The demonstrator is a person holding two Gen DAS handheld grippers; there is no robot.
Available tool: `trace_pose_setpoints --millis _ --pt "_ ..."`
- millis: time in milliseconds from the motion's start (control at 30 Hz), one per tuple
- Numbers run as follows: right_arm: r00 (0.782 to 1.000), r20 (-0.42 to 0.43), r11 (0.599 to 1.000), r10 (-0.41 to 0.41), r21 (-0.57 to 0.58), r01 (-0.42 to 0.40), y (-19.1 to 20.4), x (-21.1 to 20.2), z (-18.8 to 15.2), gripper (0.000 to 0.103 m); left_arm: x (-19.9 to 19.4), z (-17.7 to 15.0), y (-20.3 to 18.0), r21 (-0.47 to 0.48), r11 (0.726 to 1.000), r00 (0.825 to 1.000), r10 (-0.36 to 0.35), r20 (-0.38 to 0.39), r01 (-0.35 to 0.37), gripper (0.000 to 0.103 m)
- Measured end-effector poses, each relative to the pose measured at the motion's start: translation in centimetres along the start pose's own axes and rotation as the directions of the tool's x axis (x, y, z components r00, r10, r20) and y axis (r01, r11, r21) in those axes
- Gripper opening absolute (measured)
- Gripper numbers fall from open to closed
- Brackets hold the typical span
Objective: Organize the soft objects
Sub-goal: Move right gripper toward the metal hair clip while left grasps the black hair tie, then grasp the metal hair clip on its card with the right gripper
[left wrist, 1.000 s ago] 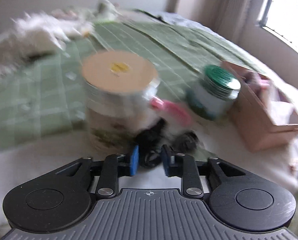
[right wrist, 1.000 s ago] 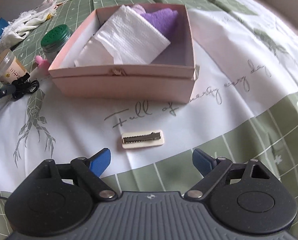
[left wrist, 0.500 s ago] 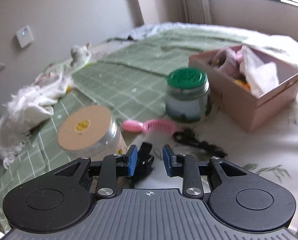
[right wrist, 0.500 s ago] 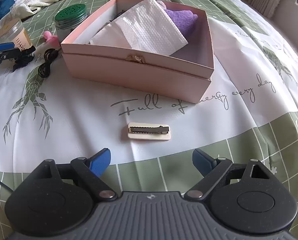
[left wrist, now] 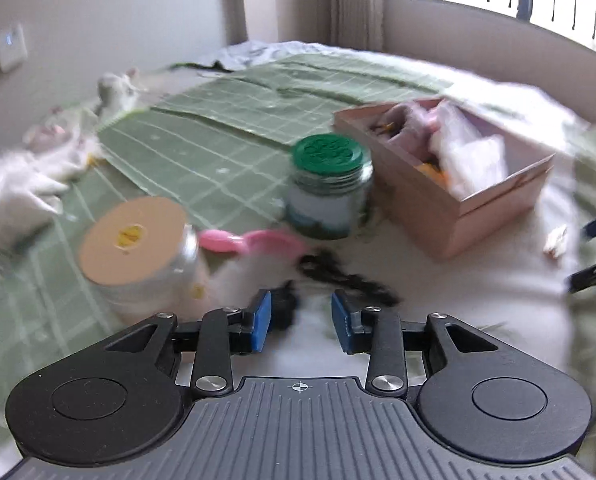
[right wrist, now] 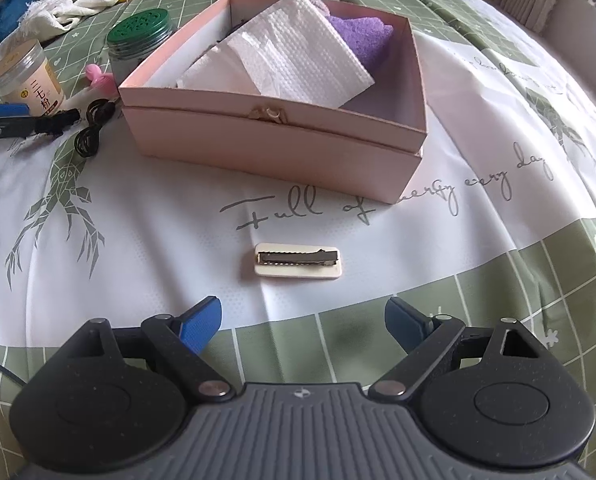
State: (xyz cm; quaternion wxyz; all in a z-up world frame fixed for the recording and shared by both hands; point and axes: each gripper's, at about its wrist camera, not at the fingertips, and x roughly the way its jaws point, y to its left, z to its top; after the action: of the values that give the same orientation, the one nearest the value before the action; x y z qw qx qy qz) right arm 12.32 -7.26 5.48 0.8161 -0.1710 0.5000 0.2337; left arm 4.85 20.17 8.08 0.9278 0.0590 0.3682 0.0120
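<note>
A pink open box (right wrist: 257, 148) on the bed holds white tissue (right wrist: 293, 60) and a purple cloth (right wrist: 362, 36); it also shows in the left wrist view (left wrist: 478, 208). A black cord (right wrist: 91, 128) lies left of the box and shows in the left wrist view (left wrist: 338, 272). My left gripper (left wrist: 300, 320) is partly open just behind the cord; a black end of it lies by the left pad (left wrist: 261, 320). My right gripper (right wrist: 302, 320) is wide open and empty, just behind a cream hair clip (right wrist: 298, 260).
A green-lidded jar (left wrist: 326, 188), a tan-lidded jar (left wrist: 137, 240) and a pink comb (left wrist: 253, 240) stand left of the box. White cloths (right wrist: 73, 4) lie at the far left of the bed. A wall and a window are beyond.
My left gripper has swung right and pulled back, and its jaws have spread a little. My right gripper has moved closer to the hair clip and stays wide open.
</note>
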Motion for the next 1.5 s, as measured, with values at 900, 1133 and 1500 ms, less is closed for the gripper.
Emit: trace_pose_setpoints --millis 900,1133,1500 --pt "0.998 -0.041 0.992 0.052 0.117 -0.047 -1.0 1.7 -1.3 0.103 -0.4 -1.7 -3.5 -0.180 0.965 0.969 -0.215 -0.125 0.191 0.037" --pt "0.995 -0.042 0.990 0.090 0.112 -0.085 -1.8 0.5 -0.2 0.102 -1.1 -4.4 -8.9 -0.086 0.937 0.928 -0.347 -0.138 0.338 0.037" --pt "0.998 0.014 0.990 0.067 0.127 -0.068 -2.4 1.2 1.9 0.088 -1.1 -4.5 -8.9 -0.071 0.934 0.925 -0.358 -0.128 0.351 0.037"
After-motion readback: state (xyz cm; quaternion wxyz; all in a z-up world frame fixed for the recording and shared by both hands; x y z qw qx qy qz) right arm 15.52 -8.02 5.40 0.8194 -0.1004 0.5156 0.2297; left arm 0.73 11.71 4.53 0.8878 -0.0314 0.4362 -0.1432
